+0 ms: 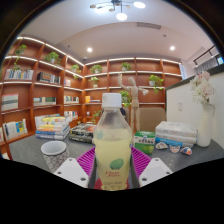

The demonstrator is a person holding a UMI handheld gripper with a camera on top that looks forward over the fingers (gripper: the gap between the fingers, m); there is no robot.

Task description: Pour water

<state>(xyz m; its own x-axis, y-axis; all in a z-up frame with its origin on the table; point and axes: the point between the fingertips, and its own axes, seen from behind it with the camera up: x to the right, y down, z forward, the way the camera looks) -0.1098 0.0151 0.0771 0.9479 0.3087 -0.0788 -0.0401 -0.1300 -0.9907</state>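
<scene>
Gripper view: gripper (pixel 112 168) clamping bottle (pixel 112 140)

A single wide-angle camera rides on the gripper (pixel 112 168) and looks level and forward along its two fingers, which show at the near bottom of the view. It sits very close to a bottle (pixel 112 140) between them, low over the table (pixel 30 152), and faces far bookshelves (pixel 40 85) and the ceiling lights (pixel 121 15).
</scene>
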